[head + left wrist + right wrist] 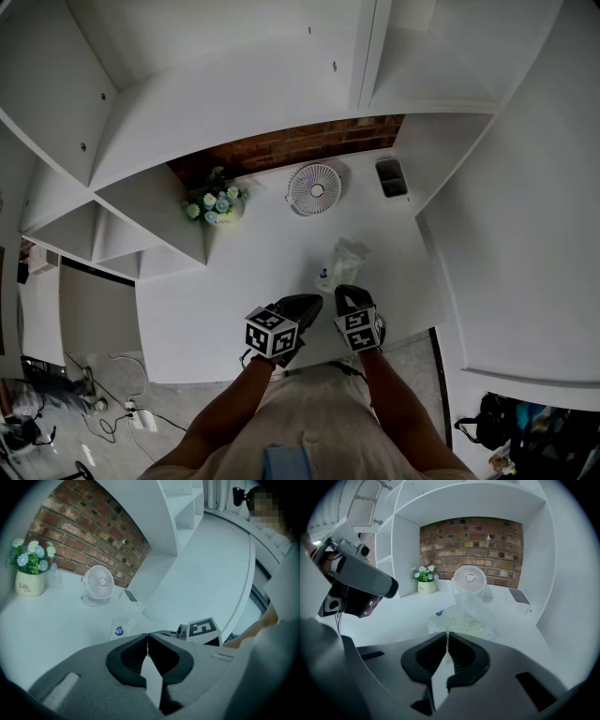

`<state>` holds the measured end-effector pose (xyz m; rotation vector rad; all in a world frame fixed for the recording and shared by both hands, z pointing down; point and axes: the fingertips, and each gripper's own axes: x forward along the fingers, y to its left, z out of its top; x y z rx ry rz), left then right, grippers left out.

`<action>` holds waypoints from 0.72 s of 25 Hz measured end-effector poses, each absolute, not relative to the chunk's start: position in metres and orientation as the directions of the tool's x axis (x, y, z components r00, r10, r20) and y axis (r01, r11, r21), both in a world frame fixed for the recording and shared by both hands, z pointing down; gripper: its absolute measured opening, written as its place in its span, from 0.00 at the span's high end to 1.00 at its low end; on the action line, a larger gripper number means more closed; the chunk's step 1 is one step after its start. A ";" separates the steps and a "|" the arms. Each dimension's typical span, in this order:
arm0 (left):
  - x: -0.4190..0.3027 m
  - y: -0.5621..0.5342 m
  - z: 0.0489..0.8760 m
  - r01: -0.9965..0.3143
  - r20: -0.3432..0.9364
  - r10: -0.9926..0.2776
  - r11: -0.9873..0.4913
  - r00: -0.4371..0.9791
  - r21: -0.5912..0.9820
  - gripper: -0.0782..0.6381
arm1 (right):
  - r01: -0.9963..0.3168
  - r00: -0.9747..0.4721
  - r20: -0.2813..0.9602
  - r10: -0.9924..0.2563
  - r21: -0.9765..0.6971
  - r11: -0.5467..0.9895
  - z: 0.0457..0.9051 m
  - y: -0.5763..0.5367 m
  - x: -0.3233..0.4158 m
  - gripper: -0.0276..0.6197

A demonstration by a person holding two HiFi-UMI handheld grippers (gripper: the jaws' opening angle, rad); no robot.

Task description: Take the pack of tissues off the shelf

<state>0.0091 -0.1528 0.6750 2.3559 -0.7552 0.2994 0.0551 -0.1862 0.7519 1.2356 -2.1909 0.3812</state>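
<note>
The pack of tissues (pixel 345 258) is a clear plastic wrap with pale tissues inside and a small blue label. It lies on the white desk surface (pixel 253 272), just ahead of both grippers. In the right gripper view the pack (pixel 464 620) sits right at the jaw tips, and my right gripper (pixel 446 634) is shut on the near edge of its wrapper. My left gripper (pixel 148 635) is shut with nothing in it, just left of the pack (pixel 121 629). From above, the left gripper (pixel 305 302) and right gripper (pixel 349 292) sit side by side near the desk's front edge.
A small white fan (pixel 315 188) stands at the back against the brick wall. A pot of flowers (pixel 216 202) is at the back left, and a dark flat device (pixel 391 176) at the back right. White shelf panels close in both sides and above.
</note>
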 end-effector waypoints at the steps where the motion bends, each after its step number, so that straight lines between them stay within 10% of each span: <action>1: 0.009 -0.153 0.675 -0.586 0.386 -0.441 -0.631 0.810 0.509 0.87 | -0.847 -0.396 0.620 -0.677 0.037 0.530 0.752 -0.186 0.055 0.93; 18: 0.009 -0.155 0.674 -0.578 0.379 -0.437 -0.633 0.816 0.515 0.87 | -0.848 -0.420 0.630 -0.654 -0.016 0.530 0.751 -0.185 0.053 0.69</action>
